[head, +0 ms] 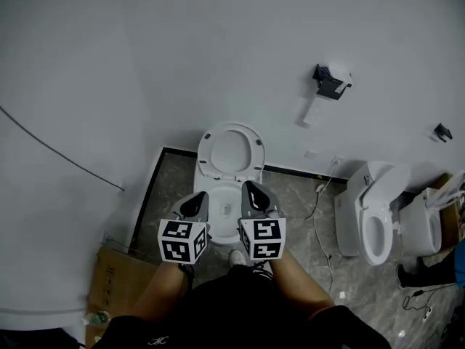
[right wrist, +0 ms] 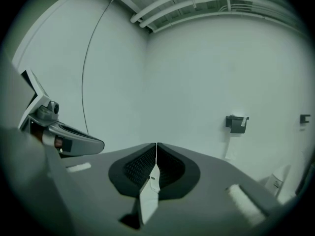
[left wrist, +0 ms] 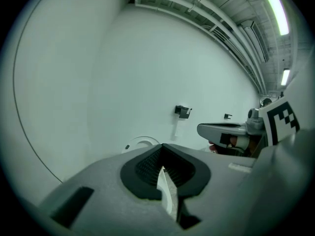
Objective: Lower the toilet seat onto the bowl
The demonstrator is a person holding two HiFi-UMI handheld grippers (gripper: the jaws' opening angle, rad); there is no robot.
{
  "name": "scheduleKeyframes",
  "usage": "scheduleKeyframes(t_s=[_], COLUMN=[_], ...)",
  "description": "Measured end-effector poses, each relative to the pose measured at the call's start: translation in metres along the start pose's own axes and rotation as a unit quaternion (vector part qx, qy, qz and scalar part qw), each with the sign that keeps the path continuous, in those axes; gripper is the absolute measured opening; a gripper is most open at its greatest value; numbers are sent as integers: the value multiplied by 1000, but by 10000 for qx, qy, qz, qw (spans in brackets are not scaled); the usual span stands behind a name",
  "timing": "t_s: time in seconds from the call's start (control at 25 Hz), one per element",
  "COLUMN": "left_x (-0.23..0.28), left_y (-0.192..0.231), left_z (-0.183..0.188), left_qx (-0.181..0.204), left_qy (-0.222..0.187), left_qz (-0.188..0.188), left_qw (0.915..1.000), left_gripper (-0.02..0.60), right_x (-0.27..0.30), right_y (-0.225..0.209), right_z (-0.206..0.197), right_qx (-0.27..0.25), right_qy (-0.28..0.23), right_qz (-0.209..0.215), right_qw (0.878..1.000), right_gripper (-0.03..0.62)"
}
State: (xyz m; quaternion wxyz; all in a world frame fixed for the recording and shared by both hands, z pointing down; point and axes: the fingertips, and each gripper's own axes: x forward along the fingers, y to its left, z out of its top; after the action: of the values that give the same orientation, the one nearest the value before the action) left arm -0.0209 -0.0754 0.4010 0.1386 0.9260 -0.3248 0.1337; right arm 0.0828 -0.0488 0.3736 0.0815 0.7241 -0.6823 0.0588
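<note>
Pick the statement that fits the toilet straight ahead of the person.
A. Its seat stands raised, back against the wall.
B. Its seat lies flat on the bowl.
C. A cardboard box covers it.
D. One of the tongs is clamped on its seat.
A: in the head view the toilet seat stands upright behind the open bowl, back against the wall.

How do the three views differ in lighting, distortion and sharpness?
Head view: flat, greyish, even light with only faint shadows; the near toilet is sharp. Left gripper view: strong fisheye inside a dark round frame; the ceiling lamp glares white. Right gripper view: the same round frame, the ceiling pipes bend into curves, no lamp or glare.
</note>
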Motion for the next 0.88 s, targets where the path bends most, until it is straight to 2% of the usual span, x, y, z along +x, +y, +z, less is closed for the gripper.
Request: scheduleKeyframes(t_s=[0.28, 0.52, 0.72, 0.88], left_x=[49, 85, 113, 127], left_y=[1, 6, 14, 19], left_z=[13, 24, 25, 23], left_qx=[8, 13, -70, -167], left_qy=[137, 232, 337, 419], left_qz=[164, 447, 760, 999], left_qw=[9998, 9987, 9965, 9940], left_gripper=[9, 9, 9, 9], right_x=[48, 101, 154, 195], right_y=[-45, -78, -104, -116], right_z=[-2, -12, -31, -47], right_qx=[-213, -733, -1345, -1888], right_qy=[127, 307, 551, 713], right_qz=[121, 368, 613, 847], right_qw=[9996, 9962, 9875, 9757], right_gripper=[25, 37, 41, 43])
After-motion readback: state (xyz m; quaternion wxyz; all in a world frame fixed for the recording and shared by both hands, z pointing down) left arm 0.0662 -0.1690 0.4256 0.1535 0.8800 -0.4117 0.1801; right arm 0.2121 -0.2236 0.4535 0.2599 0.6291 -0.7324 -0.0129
